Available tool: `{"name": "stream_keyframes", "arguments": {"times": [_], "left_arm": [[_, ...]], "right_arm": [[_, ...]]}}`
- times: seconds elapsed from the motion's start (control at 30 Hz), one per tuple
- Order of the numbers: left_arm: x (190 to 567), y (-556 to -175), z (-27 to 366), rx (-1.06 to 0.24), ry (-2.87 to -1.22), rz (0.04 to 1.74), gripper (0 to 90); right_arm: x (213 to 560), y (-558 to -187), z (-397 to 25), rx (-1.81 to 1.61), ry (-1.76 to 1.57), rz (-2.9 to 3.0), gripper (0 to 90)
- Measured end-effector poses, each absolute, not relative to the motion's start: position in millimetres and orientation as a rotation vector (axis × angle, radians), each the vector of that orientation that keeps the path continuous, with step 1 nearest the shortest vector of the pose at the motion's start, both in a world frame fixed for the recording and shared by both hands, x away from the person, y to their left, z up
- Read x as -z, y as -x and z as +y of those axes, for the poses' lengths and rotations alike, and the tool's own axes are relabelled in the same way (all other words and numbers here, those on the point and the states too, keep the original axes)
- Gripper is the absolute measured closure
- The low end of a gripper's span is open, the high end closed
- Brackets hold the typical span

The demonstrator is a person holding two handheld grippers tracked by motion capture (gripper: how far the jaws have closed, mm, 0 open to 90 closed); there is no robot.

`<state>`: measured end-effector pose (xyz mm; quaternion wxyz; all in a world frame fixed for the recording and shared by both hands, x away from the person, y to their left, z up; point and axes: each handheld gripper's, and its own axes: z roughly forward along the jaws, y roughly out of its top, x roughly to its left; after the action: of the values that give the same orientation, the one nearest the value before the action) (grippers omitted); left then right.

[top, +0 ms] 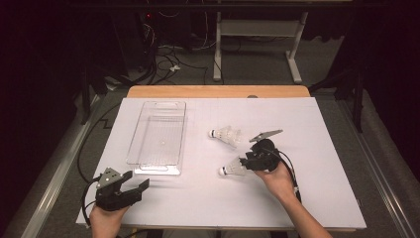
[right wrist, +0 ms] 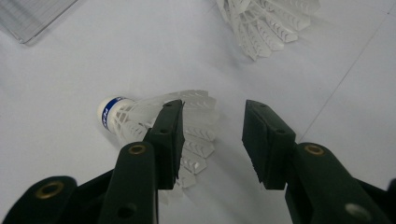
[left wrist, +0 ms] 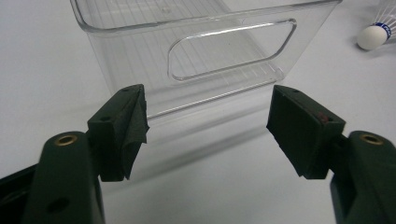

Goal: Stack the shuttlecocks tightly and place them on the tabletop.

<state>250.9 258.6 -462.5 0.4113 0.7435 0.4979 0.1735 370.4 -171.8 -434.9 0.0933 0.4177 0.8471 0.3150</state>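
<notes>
Shuttlecock [right wrist: 154,126] feathers are partly straddled by the right gripper [right wrist: 212,140], whose jaws stand moderately apart with nothing yet clamped; one jaw overlaps the feather skirt while the other is beside it on bare table, which suggests that a grasp is being lined up. The cork tip with its blue band is pointed away from the jaws, so the skirt is presented as the easier hold. A second shuttlecock [top: 225,134] is seen lying just beyond, near the clear plastic bin [top: 157,139]. The left gripper [left wrist: 208,126] is held wide and empty before the bin's handled end wall, probably kept ready to steady it.
</notes>
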Motion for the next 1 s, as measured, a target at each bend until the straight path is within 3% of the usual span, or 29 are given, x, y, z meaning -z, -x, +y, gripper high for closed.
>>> {"name": "stream_keyframes", "arguments": {"times": [1.0], "left_arm": [[462, -251, 259, -0.435, -1.868, 1.257, 29.5]], "right_arm": [[433, -355, -193, -0.971, -1.255, 2.470, 56.0]]}}
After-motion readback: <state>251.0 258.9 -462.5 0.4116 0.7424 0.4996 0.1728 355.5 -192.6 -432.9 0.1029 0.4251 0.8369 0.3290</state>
